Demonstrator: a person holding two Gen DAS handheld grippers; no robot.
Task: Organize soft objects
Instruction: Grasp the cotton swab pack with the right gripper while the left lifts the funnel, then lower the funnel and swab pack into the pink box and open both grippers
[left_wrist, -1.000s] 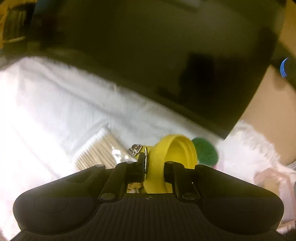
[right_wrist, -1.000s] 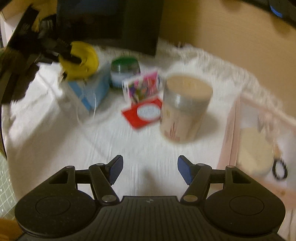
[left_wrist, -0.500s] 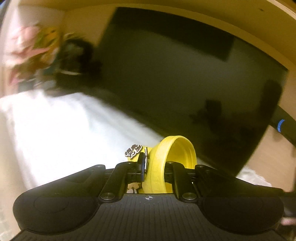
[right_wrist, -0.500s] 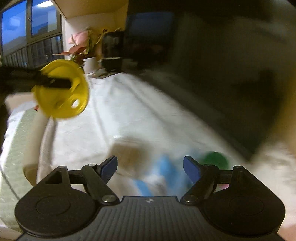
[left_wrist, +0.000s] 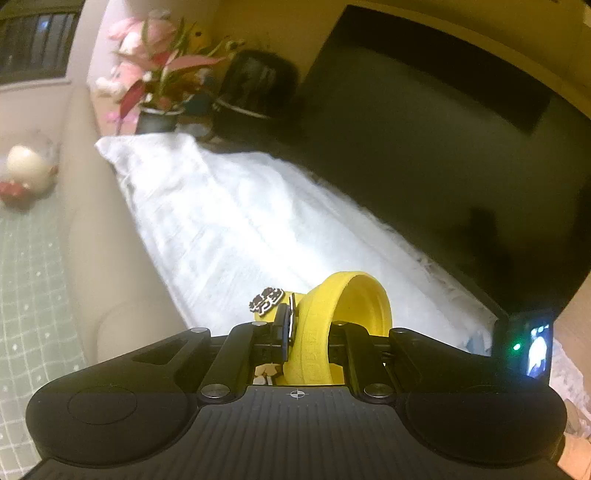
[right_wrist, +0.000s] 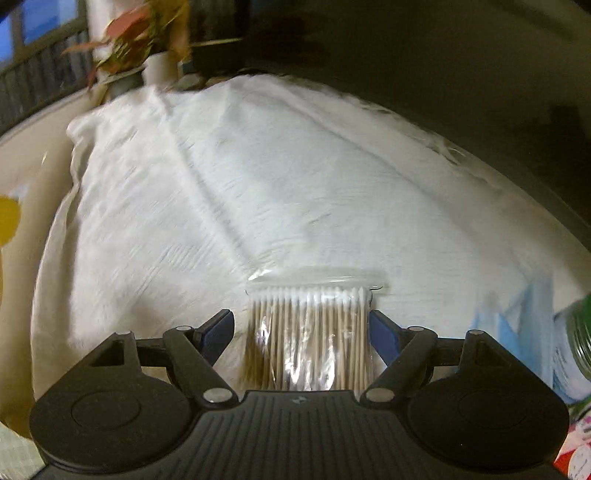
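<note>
Right wrist view, nearest item: right gripper (right_wrist: 301, 332), blue-padded jaws spread and not pressing, straddling a clear plastic packet of wooden-stemmed cotton swabs (right_wrist: 308, 338). The packet lies flat on the white fluffy cloth (right_wrist: 229, 177), lined up between the pads, apparently for a pick. Just right of it: a pale blue soft pack (right_wrist: 517, 317) and a green-lidded jar (right_wrist: 576, 339), contents unreadable. Far edge: a potted plant with reddish leaves (right_wrist: 125, 48).

Left wrist view, nearest item: left gripper (left_wrist: 306, 339) clenched on a yellow soft ring-shaped object (left_wrist: 343, 325) bearing a small black-and-white charm (left_wrist: 266, 301), held clear above the cloth, likely in transit. Beyond: a large dark screen (left_wrist: 424, 147).
</note>
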